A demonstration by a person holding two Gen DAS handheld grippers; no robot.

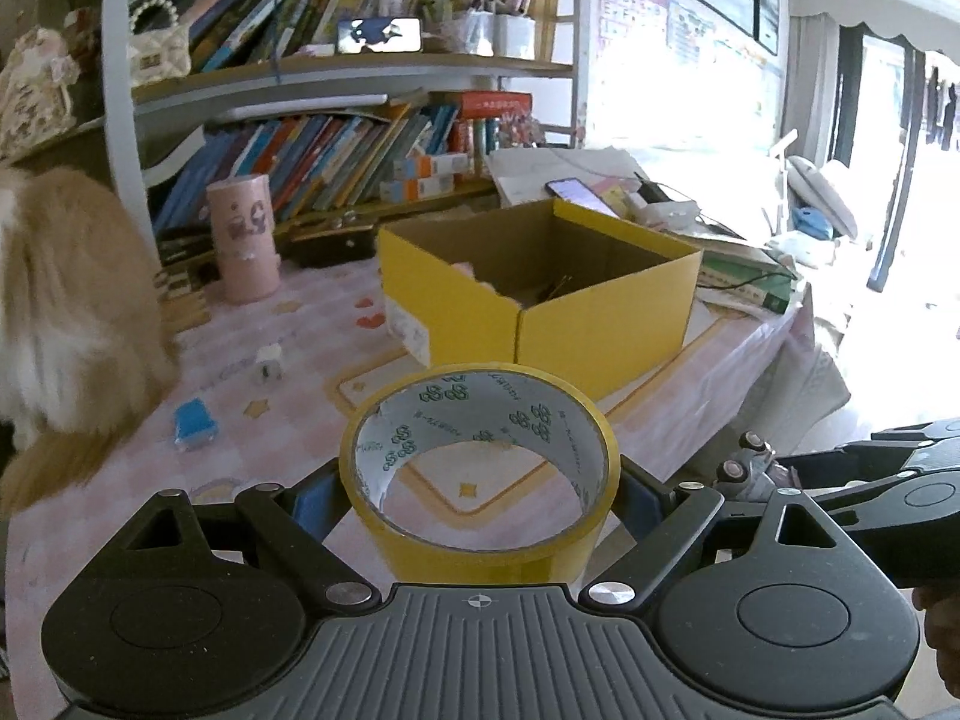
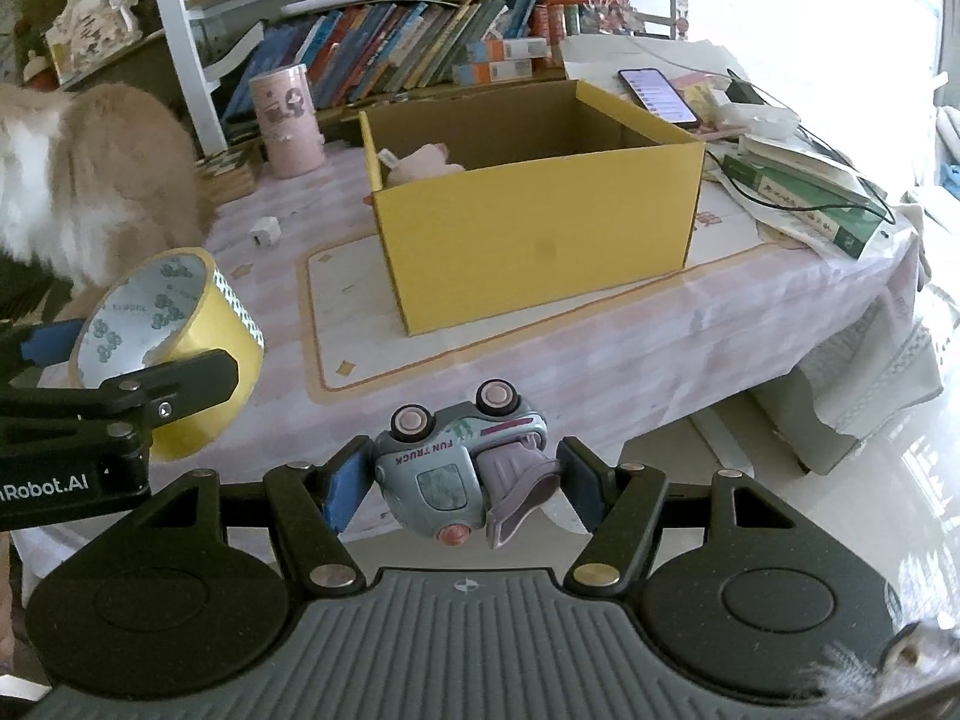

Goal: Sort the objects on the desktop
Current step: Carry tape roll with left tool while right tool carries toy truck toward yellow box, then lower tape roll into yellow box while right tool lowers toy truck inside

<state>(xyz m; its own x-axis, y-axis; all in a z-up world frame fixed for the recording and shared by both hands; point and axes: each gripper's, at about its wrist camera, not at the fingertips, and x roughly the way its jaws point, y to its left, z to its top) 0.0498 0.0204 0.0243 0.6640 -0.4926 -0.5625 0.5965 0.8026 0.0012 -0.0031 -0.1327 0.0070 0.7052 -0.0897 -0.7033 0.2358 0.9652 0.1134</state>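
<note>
Left hand-held gripper clamps a yellow tape roll; right hand-held gripper clamps a toy truck, before the yellow box.

Yellow tape roll held upright; toy truck held overturned.

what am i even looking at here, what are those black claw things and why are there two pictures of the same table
Those black claws are hand-held grippers: a person holds one in each hand, and a small wide-angle camera on each looks forward along its two fingers. So there are two pictures, one per hand.

In the left-hand picture, the left gripper is closed on a roll of yellow tape. In the right-hand picture, the right gripper is closed on a small toy truck, lying on its side.

Ahead, on a table with a pink cloth, stands an open yellow box with a pink soft toy inside. Beside it are a pink cylinder, a phone and a fluffy animal.
</note>
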